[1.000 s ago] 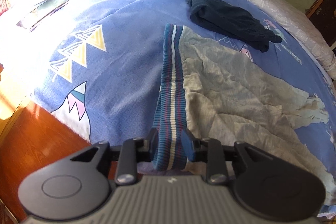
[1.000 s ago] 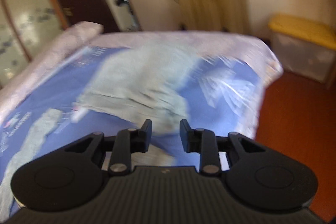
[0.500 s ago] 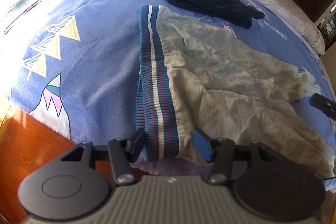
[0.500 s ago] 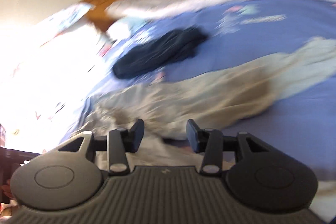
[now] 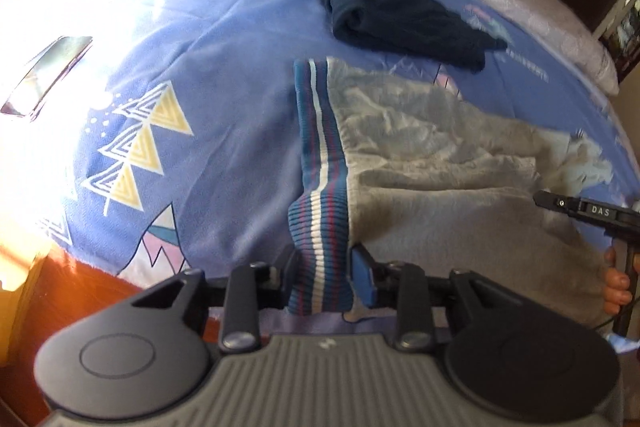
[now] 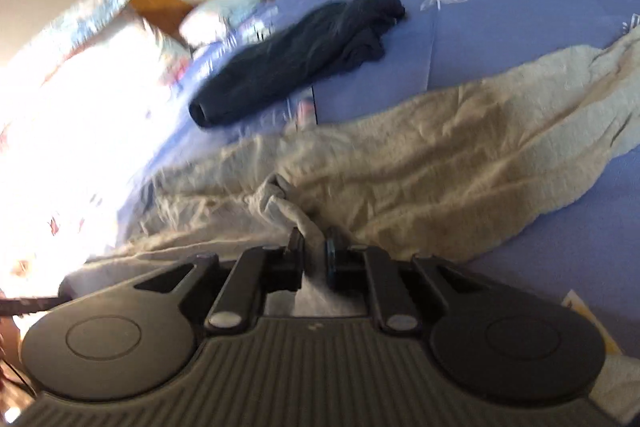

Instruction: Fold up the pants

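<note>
Pants [image 5: 432,163]: grey, rumpled, spread across the blue bedspread [image 5: 224,107] along its near edge; striped waistband [image 5: 320,163] at their left end.
Phone [image 5: 48,75]: near the bed's left edge, in glare.
Left gripper [image 5: 322,279]: at the near edge, jaws closing, pinching the waistband.
Dark garment [image 5: 404,23]: bundled beyond the pants, apart from them.
Right gripper [image 6: 314,259]: jaws closing, pinching a bunched grey fold of the pants.
Hand [image 5: 614,285]: at the right edge of the left view, holding the right gripper's handle.
</note>
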{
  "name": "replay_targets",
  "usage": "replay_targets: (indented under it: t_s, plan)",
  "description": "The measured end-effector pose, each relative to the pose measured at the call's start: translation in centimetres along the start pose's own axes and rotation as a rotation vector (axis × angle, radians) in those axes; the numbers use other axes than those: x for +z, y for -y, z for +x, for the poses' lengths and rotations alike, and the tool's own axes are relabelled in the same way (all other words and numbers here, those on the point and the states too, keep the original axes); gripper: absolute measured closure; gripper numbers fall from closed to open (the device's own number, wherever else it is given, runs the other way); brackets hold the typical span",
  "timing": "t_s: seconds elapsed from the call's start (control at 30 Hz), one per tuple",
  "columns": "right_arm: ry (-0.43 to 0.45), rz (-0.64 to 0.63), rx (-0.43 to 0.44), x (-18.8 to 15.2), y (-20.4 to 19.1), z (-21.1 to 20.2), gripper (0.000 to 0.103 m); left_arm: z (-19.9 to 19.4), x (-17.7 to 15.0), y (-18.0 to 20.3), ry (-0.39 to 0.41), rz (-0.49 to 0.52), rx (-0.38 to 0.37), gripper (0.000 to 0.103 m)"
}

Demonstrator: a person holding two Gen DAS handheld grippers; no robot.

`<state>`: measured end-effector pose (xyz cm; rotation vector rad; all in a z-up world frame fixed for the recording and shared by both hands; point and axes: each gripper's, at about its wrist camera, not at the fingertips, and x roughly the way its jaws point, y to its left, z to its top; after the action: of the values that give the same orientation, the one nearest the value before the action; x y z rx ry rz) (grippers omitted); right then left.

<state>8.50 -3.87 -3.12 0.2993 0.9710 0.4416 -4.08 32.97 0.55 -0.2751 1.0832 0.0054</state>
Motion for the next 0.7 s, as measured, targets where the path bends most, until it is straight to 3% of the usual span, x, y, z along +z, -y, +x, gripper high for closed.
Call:
replay_targets:
  t_s: [0.07, 0.13, 0.2, 0.27, 0.37, 0.47, 0.57, 0.63, 0.7]
  plan:
    - [-0.086, -0.057, -0.041, -1.4, -0.4, 1.9, 0.08, 1.4, -0.8, 0.5, -0.057, 0.047, 0.034, 0.064]
    - [-0.066, -0.068, -0.027, -1.7, -0.4, 1.3, 0.074, 1.2, -1.1, 0.0, -0.048, 0.053, 0.02, 0.061]
    - [-0.029, -0.036, -0.008, -1.1, 0.3, -0.2, 0.07, 0.0, -0.3, -1.1, 0.006, 0.013, -0.024, 0.06]
    - [0.018, -0.008, 0.004, 0.4, 1.4, -1.7, 0.07, -1.4, 1.5, -2.0, 0.099, -0.025, -0.016, 0.055]
    - [0.07, 0.034, 0.015, 2.9, 2.9, -2.8, 0.068, -1.3, 5.4, -2.2, 0.173, -0.039, 0.0, 0.052]
    - [0.097, 0.02, -0.021, 5.9, 3.6, -2.2, 0.066, 1.1, 9.3, -1.2, 0.213, -0.008, 0.02, 0.045]
    - [0.089, -0.042, -0.048, 9.3, 3.8, 0.1, 0.059, 5.2, 12.6, -0.3, 0.203, 0.024, 0.041, 0.045]
    - [0.051, -0.102, -0.064, 11.2, 3.7, 2.6, 0.054, 7.5, 13.8, -0.2, 0.196, 0.04, 0.043, 0.045]
    - [-0.019, -0.202, -0.064, 12.5, 2.9, 5.3, 0.041, 9.3, 14.5, 0.2, 0.187, 0.062, 0.025, 0.045]
